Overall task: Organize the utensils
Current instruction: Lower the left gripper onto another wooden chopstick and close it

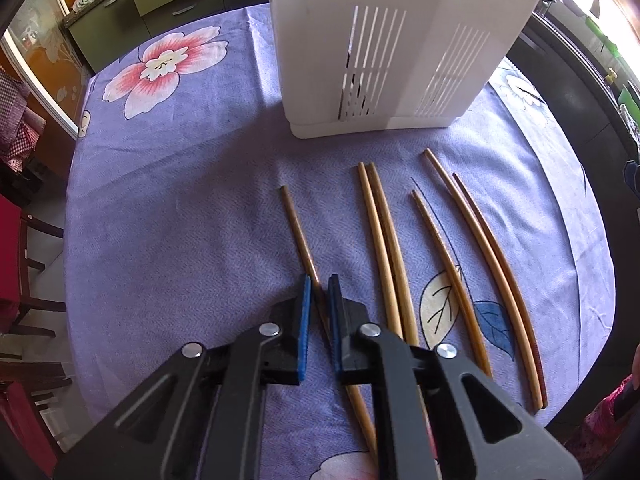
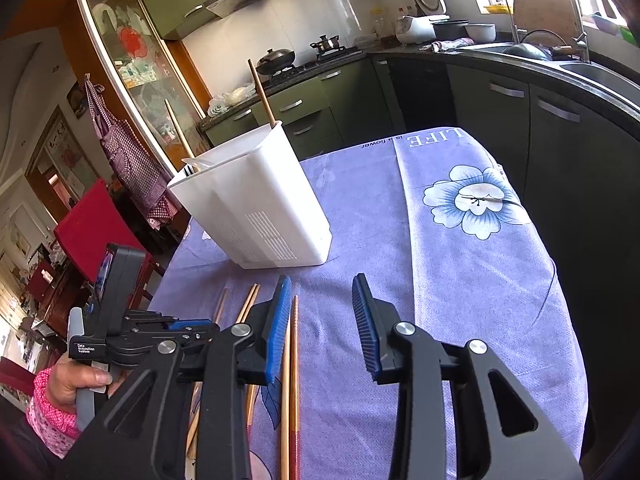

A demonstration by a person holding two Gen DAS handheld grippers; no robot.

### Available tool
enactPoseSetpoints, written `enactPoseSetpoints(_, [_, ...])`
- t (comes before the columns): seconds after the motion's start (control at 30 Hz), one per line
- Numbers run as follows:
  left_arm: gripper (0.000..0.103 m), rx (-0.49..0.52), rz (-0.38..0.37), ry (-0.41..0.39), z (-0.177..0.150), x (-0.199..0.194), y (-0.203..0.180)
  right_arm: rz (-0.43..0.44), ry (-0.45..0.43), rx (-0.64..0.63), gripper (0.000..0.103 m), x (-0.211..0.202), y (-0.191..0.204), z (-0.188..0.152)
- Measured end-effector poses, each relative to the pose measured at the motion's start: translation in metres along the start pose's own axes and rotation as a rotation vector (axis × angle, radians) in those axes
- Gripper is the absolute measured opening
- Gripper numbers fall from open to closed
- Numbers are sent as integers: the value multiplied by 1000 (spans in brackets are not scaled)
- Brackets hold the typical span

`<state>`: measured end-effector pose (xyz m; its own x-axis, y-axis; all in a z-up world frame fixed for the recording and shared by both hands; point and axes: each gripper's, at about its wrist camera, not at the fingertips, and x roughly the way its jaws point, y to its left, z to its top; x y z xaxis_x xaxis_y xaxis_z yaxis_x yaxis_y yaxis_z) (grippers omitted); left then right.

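Several wooden chopsticks lie side by side on the purple flowered tablecloth. My left gripper points steeply down and is shut on the leftmost chopstick, whose shaft runs between the blue pads. To its right lie a pale pair, a single stick and another pair. The white slotted utensil holder stands beyond them. In the right wrist view the holder has two chopsticks standing in it. My right gripper is open above the cloth with nothing between its fingers; a chopstick pair lies just beside its left finger.
A person's hand in a pink sleeve grips the left tool's handle. A red chair stands off the table's left side. Dark kitchen cabinets and a sink run close along the right edge.
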<state>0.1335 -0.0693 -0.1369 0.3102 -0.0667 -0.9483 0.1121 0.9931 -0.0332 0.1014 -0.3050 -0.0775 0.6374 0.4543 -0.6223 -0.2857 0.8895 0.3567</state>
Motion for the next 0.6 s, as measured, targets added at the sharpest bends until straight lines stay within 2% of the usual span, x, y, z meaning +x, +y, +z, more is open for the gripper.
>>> enactPoseSetpoints(0.23, [6, -8, -4, 2, -4, -1, 16, -60, 141, -225, 33, 46, 32, -14])
enactPoseSetpoints(0.3, [6, 1, 0, -2, -6, -2, 18, -73, 179, -279, 29, 64, 39, -22])
enactPoseSetpoints(0.43, [6, 16, 10, -12, -8, -3, 16, -99, 251, -311, 25, 97, 42, -31])
enactPoseSetpoints(0.6, [6, 19, 0, -16, -8, -3, 17, -110, 267, -325, 25, 108, 44, -36])
